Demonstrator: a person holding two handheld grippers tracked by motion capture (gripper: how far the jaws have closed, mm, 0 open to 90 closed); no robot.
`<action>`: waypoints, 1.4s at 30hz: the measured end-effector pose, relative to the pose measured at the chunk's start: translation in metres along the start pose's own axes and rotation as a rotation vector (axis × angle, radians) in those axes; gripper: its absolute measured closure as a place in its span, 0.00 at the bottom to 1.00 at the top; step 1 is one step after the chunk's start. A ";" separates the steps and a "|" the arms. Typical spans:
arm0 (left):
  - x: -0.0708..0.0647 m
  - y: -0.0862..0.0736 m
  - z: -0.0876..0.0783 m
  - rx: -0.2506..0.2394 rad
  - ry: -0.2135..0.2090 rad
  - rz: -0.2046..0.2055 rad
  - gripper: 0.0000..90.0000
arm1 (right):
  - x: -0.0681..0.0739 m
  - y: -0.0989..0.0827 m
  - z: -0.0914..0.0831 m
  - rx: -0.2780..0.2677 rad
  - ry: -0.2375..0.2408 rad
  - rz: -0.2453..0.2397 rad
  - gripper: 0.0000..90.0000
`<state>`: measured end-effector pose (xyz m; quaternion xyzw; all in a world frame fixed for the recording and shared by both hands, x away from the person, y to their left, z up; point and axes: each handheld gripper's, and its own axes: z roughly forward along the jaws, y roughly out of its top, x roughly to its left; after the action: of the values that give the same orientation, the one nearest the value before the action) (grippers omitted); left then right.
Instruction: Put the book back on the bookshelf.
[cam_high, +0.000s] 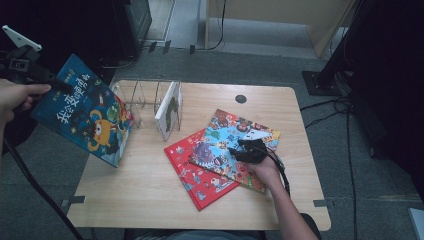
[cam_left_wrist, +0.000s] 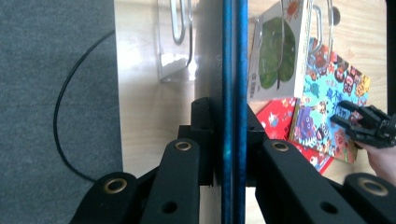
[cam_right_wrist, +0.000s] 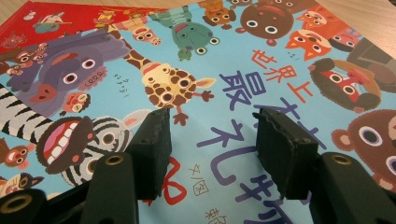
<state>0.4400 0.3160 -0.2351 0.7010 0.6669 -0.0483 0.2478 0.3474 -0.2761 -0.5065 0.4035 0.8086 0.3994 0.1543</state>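
Blue picture book (cam_high: 85, 111), seen from the high view, hanging tilted above the bench's (cam_high: 145, 185) left edge, beside the clear rack (cam_high: 137, 100), pinched at its upper corner by the left gripper (cam_high: 55, 82), hand (cam_high: 15, 97) raised off to the left. Right gripper (cam_high: 248, 149) resting on the animal book (cam_high: 225, 145) overlapping the red book (cam_high: 192, 172), forearm reaching in from below.

Left gripper view: jaws clenching the blue book's edge (cam_left_wrist: 232, 93) on both sides.

Right gripper view: jaws parted, grasping nothing, hovering low over the animal cover (cam_right_wrist: 219, 70).
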 end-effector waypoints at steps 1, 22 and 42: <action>0.000 0.002 0.002 -0.004 -0.003 -0.003 0.92 | 0.000 0.000 0.000 0.000 0.000 0.000 0.50; -0.003 0.044 0.020 -0.026 -0.019 0.020 0.91 | 0.002 0.000 0.000 0.001 -0.021 0.017 0.49; 0.008 0.054 0.036 -0.039 -0.014 -0.001 0.85 | 0.002 0.000 0.000 0.002 -0.025 0.024 0.48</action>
<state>0.5021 0.3089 -0.2547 0.6953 0.6663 -0.0404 0.2663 0.3458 -0.2746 -0.5066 0.4183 0.8021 0.3954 0.1592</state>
